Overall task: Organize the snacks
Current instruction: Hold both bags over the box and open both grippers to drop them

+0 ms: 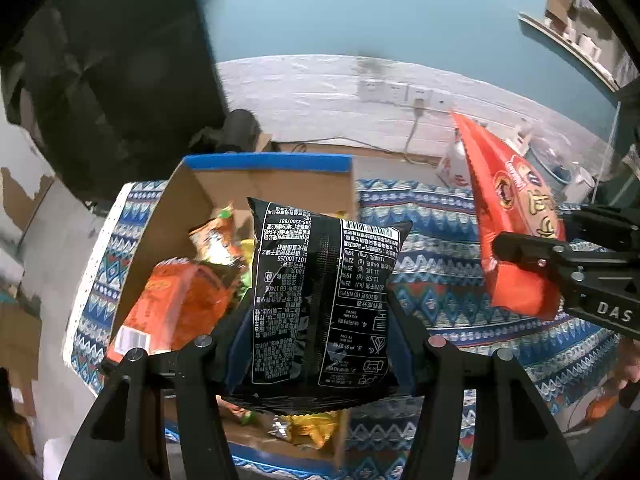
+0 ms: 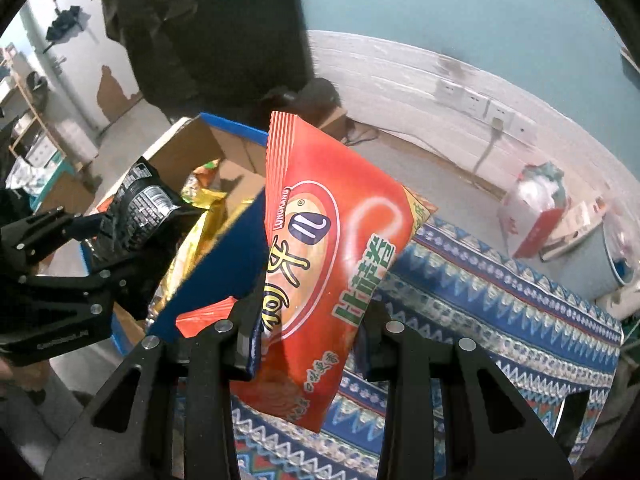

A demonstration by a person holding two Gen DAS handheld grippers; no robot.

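My left gripper (image 1: 320,344) is shut on a black snack packet (image 1: 320,288) and holds it upright over the open cardboard box (image 1: 264,164) with the blue rim. The box holds an orange packet (image 1: 180,304) and several yellow and orange snacks. My right gripper (image 2: 308,328) is shut on a red-orange snack bag (image 2: 332,264) and holds it above the patterned cloth, just right of the box (image 2: 192,148). The right gripper with its red bag (image 1: 512,220) shows at the right of the left wrist view. The left gripper with the black packet (image 2: 140,208) shows at the left of the right wrist view.
A blue patterned tablecloth (image 1: 440,280) covers the table (image 2: 500,312). Behind it are a white brick wall with sockets (image 1: 392,90), a cable, a white and red bag (image 2: 532,216) on the floor, and a dark coat (image 2: 200,20) hanging at the left.
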